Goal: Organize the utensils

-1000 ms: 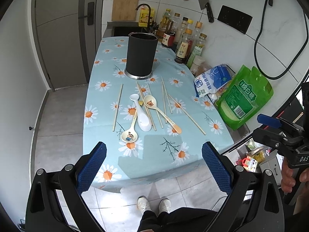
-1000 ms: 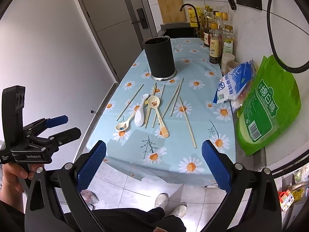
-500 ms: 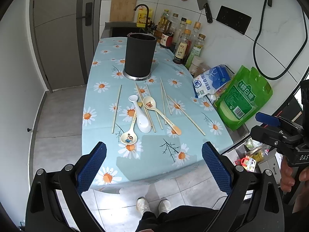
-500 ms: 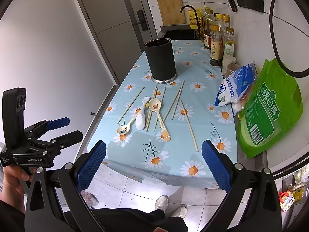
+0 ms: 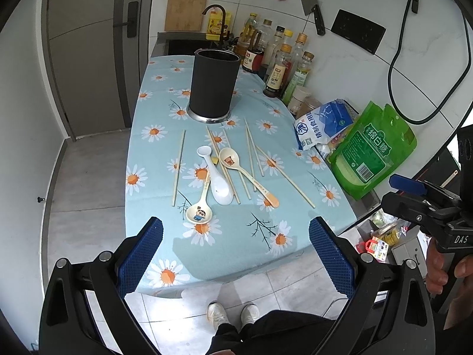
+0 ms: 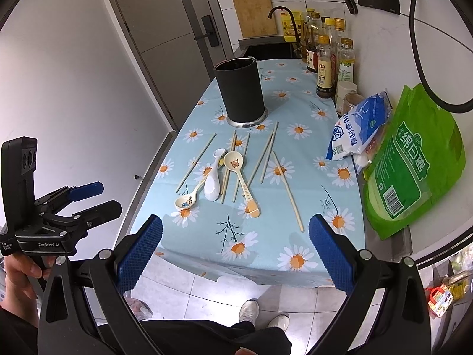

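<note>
Three spoons point(image 5: 220, 177) and several chopsticks point(image 5: 251, 151) lie loose on the worktop point(image 5: 153, 153) before the empty black holder point(image 5: 213, 84) — both the left gripper point(image 5: 235, 251) and right gripper point(image 6: 235, 250) hover spread and empty, so start with the nearest spoon's handle.

Black holder point(image 5: 213, 84): interior contents not discernible from either view. Bottles point(image 5: 278, 59) by the wall: label text too small to read, rear ones partly hidden by those in front. Yellow piece point(image 5: 215, 161) beneath the white spoon point(image 5: 217, 182): mostly covered, identity unclear.
</note>
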Available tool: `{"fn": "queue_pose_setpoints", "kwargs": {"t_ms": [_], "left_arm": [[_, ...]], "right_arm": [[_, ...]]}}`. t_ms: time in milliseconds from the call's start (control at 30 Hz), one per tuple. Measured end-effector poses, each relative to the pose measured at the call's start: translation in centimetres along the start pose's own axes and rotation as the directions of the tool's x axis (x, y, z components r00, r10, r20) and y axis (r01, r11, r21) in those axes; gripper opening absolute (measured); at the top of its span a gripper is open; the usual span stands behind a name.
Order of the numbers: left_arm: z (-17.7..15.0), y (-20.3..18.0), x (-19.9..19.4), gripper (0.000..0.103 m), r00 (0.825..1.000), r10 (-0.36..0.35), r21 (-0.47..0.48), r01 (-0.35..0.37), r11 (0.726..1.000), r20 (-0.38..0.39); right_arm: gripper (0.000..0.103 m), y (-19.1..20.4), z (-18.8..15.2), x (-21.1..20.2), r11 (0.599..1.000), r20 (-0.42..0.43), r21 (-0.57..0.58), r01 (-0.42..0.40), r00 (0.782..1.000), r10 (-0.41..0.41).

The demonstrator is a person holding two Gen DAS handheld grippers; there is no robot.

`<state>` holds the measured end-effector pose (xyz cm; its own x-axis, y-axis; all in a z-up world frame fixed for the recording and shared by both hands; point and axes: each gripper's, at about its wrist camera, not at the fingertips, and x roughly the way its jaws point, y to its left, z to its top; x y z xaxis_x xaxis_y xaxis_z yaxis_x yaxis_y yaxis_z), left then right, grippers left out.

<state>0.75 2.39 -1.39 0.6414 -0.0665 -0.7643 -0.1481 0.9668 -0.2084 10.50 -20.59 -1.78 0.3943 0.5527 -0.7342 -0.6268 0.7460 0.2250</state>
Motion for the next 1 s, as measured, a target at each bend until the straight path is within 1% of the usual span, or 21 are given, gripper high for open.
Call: {"fn": "queue_pose_setpoints", "kwargs": {"t_ms": [267,467,600,667,800,900,967,1000], "left_arm": [[0.5,0.9,0.3,0.096,1.000,-0.019,0.027,0.020,0.999,-0.017],[0.9,1.4,0.6,0.096,1.000,-0.020,0.019,0.020,1.000,-0.016],[1.2,1.8,0.8,0.096,0.999,-0.040,-0.002,0.040,0.999,-0.014],[1.4,1.9,1.1,0.096,0.999,-0.040,0.004,0.040,0.999,-0.018],[1.9,2.2,1.9,0.096,0.999,-0.035,0.003,0.035,0.999,-0.029],[2.4,2.6,2.7,0.096,0.998,-0.044,-0.010,0.044,0.999,-0.039],[2.8,2.7,3.4,0.096,0.998,-0.031,-0.002,0.031,1.000,-0.047],[3.1,2.9,4.0,0.096,0.998,-0.023,0.002,0.024,1.000,-0.059]], "right_arm": [[0.098,0.5,-0.1,0.5,1.000,-0.001,0.028,0.006,1.000,-0.006],[0.098,0.4,0.3,0.9,0.999,-0.007,0.030,0.016,1.000,-0.016],[0.098,-0.3,0.8,1.0,0.999,0.003,0.039,-0.018,1.000,0.018],[0.098,-0.7,1.3,1.4,0.999,-0.002,0.027,-0.027,1.000,0.027],[0.098,-1.4,2.3,2.3,1.000,-0.011,-0.002,-0.017,1.000,0.017],[0.095,-2.1,3.1,3.5,1.000,-0.034,-0.019,-0.006,0.999,0.005],[0.091,-2.8,3.8,4.7,1.000,-0.064,-0.022,-0.002,0.998,0.001],[0.086,-3.0,4.2,5.3,1.000,-0.081,-0.021,-0.003,0.997,0.001]]}}
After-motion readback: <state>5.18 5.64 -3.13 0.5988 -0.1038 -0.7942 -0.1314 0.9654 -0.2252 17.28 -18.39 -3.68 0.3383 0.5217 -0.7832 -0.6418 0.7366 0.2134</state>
